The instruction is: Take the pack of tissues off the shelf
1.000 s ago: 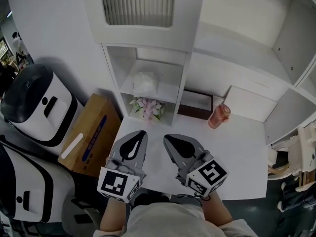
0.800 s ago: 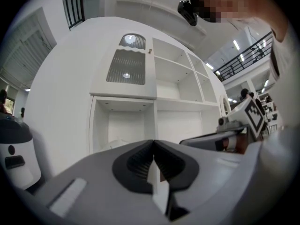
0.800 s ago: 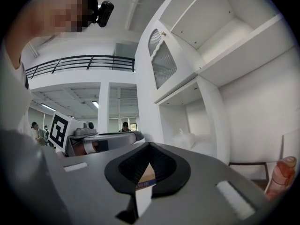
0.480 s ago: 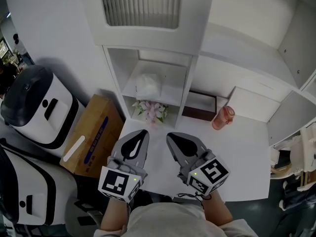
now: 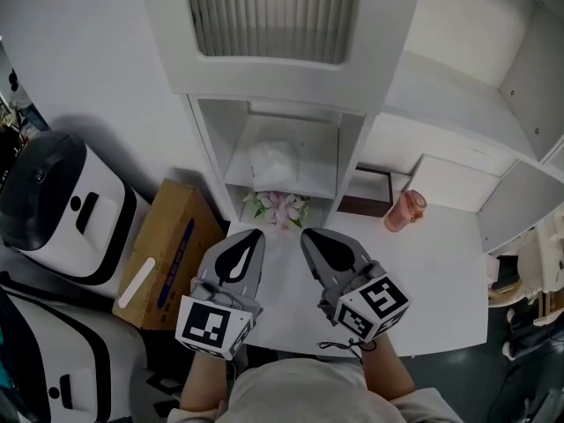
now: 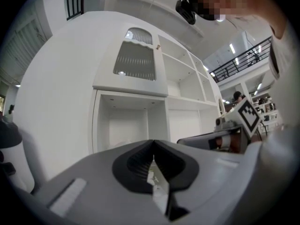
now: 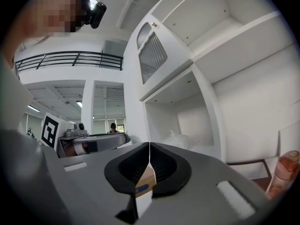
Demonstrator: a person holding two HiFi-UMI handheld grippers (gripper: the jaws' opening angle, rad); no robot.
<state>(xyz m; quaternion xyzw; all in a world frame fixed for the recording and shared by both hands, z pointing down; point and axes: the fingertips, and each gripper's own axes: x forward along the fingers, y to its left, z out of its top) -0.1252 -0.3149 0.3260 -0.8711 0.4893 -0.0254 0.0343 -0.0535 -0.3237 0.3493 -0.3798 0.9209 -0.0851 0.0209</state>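
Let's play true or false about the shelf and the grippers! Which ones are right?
The pack of tissues sits on the shelf. True.
The pink bottle is in the cubby with the tissues. False: it stands on the table, further right.
The left hand-held gripper and the right hand-held gripper are both shut with nothing in them. True.
The flowers are above the tissues. False: they are under that shelf.
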